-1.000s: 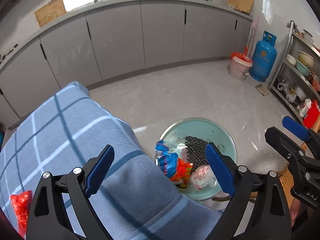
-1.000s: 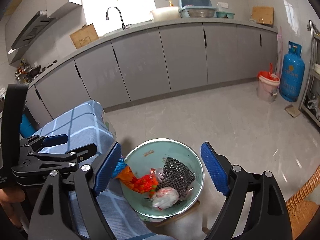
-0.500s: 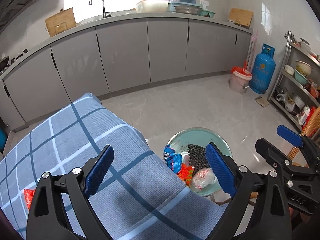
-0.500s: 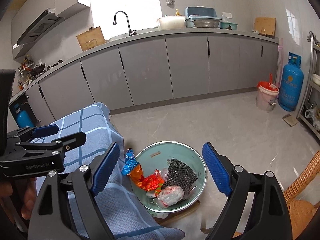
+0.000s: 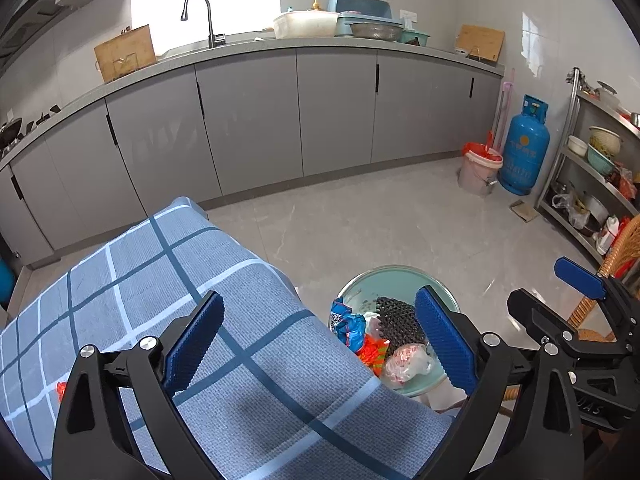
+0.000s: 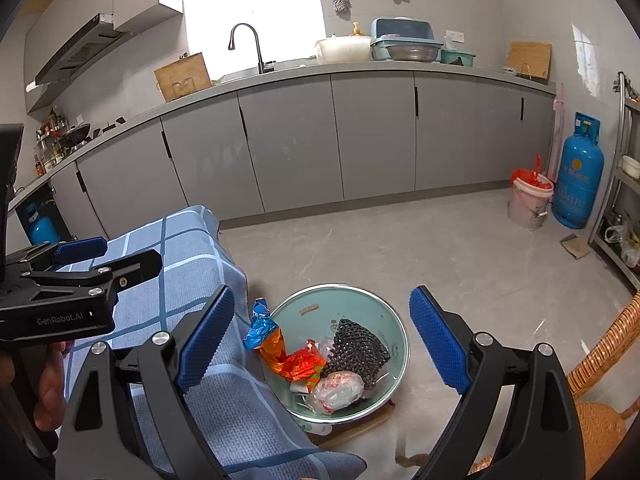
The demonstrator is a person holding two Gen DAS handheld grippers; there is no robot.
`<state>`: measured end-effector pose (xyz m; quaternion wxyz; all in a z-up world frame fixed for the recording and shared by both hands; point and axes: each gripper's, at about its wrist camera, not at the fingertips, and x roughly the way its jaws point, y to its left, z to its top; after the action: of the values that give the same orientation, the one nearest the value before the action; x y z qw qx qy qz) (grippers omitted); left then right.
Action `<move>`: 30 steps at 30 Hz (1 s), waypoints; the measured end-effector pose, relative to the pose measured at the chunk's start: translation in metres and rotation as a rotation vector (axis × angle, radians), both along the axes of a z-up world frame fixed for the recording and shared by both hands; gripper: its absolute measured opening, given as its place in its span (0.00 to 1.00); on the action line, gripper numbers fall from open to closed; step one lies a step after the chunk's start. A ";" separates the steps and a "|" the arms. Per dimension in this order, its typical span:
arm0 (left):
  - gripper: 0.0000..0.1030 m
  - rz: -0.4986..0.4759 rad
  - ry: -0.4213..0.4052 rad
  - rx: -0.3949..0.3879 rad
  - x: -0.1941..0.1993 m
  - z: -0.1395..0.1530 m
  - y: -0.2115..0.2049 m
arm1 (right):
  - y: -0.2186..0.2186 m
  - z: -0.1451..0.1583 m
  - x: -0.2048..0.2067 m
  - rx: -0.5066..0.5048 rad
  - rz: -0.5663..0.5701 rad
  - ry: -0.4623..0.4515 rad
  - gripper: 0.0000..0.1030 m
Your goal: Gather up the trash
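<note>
Hovering wide open and empty, the left tongs (image 5: 316, 344) and right tongs (image 6: 322, 338) hang above the blue checked cloth-covered bench (image 5: 160, 280). Crumpled wrappers (image 6: 296, 364) lie in the round pale-green basin (image 6: 360, 300) on the floor, just beside the bench's edge.

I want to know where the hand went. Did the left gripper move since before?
Yes. The left gripper rose and tipped up: the kitchen counter sits lower in its view, and the green basin looks smaller, farther below.
</note>
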<state>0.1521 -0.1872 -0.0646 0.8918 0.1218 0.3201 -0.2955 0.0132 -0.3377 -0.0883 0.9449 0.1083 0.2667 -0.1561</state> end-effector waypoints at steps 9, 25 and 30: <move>0.92 -0.003 -0.006 0.012 -0.002 0.000 -0.002 | 0.000 -0.001 -0.001 -0.001 -0.003 -0.001 0.86; 0.93 -0.020 -0.053 0.034 -0.010 0.005 -0.006 | -0.003 0.000 -0.001 -0.005 -0.002 -0.005 0.86; 0.96 -0.031 -0.060 0.037 -0.012 0.006 -0.008 | -0.003 0.000 -0.001 -0.005 -0.003 -0.006 0.86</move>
<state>0.1400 -0.1955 -0.0587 0.8939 0.1522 0.2966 -0.2996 0.0123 -0.3404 -0.0879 0.9456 0.1071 0.2634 -0.1580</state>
